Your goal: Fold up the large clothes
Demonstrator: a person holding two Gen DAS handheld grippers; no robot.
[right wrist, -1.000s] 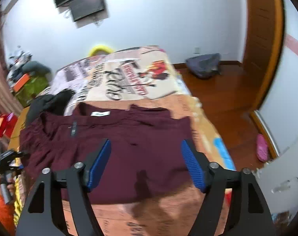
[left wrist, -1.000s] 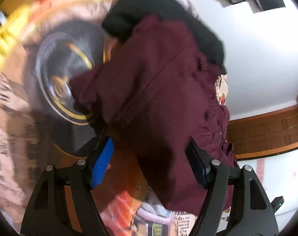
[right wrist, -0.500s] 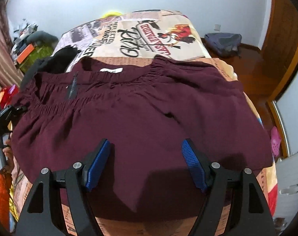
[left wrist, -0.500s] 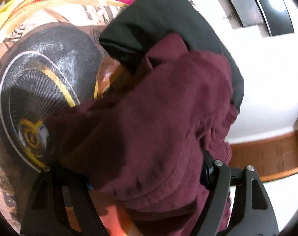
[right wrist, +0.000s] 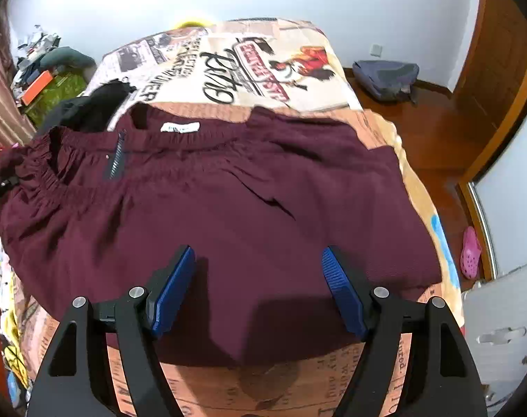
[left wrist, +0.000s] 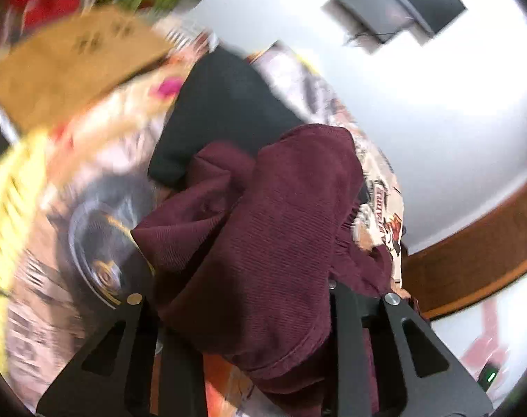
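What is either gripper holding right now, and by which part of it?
The left gripper holds the maroon garment by a bunched fold at its side edge near the elastic waistband. The right gripper is open above the cloth, holding nothing.

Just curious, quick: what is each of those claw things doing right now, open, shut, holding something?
Left gripper: shut on the maroon garment.
Right gripper: open, holding nothing, above the same garment.

Maroon garment (right wrist: 228, 215) — flat on bedspread (right wrist: 263, 62)
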